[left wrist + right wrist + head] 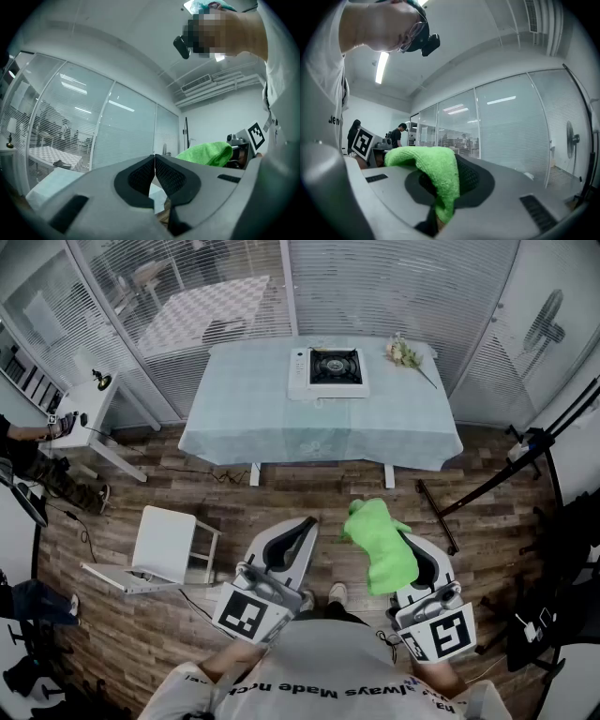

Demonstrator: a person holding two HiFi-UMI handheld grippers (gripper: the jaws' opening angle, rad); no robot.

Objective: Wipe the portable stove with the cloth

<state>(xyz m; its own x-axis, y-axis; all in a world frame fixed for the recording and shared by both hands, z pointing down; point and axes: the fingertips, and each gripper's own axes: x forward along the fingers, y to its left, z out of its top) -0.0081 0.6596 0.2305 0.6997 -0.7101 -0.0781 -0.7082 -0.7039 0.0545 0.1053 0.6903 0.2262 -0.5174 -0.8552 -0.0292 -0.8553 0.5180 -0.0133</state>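
The white portable stove [327, 371] with a black burner sits at the far middle of a table draped in a light blue cloth [281, 413]. Close to my body, well short of the table, my right gripper [398, 542] is shut on a bright green cloth [381, 544], which drapes over its jaws; the green cloth [433, 174] hangs between the jaws in the right gripper view. My left gripper [307, 526] is shut with nothing in it, its pads [165, 176] meeting. The green cloth [206, 153] shows to the right in the left gripper view.
A small bunch of flowers [405, 354] lies at the table's far right corner. A white chair [161, 549] stands on the wood floor at left. A white side table [86, 413] is at far left, black stands [497, 479] at right. Glass partitions with blinds surround the room.
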